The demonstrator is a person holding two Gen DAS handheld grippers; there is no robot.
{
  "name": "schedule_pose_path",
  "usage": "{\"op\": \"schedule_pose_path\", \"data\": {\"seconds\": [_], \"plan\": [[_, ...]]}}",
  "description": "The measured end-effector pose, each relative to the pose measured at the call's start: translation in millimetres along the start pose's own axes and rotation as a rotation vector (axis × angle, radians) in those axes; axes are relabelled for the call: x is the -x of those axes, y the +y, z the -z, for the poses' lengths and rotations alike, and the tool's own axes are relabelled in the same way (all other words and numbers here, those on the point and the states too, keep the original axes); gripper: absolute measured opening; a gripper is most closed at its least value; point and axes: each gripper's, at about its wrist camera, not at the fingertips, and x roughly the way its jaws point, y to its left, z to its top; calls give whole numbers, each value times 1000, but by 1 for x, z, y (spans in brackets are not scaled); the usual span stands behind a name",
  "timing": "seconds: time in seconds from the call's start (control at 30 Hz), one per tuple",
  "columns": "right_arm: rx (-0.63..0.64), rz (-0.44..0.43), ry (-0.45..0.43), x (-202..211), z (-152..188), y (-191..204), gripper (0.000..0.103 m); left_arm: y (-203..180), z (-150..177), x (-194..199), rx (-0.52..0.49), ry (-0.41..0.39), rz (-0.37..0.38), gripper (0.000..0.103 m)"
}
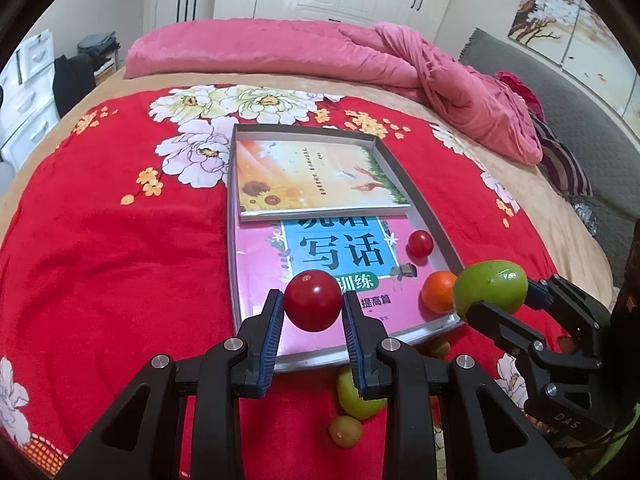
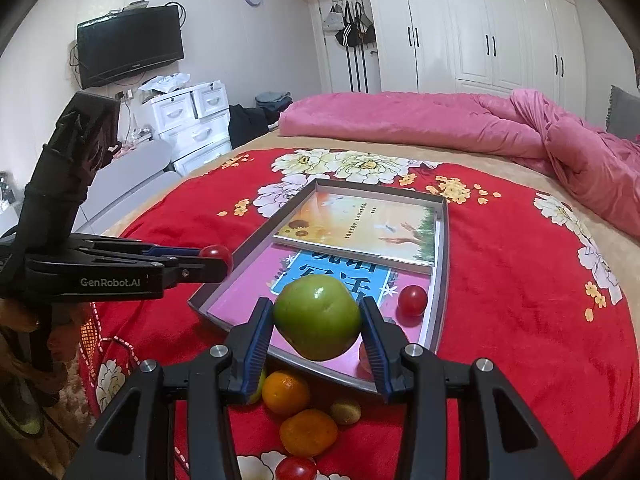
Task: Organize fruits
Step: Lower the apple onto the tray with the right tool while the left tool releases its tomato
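Left gripper (image 1: 313, 307) clamps a round red tomato (image 1: 313, 300), stem scar up, above the tray's (image 1: 424, 200) near edge. Right gripper (image 2: 318, 322) clamps a green apple (image 2: 317, 317), no clear long axis, over the tray's near-right corner.

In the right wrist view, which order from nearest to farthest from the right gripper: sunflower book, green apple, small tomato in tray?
1. green apple, held between the right gripper fingers.
2. small tomato, right side of the tray.
3. sunflower book, tray's far end.
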Motion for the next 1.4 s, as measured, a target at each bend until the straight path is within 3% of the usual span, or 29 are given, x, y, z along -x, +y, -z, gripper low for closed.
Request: {"op": "schedule_pose_path", "data": {"seconds": [0.6,1.4], "plan": [[24,-9,59,-25,1,3,44,-1,9,-39,-37,64,-20,31],[66,-39,149,-62,5,7,44,-1,16,-53,-54,109,-37,31]]}}
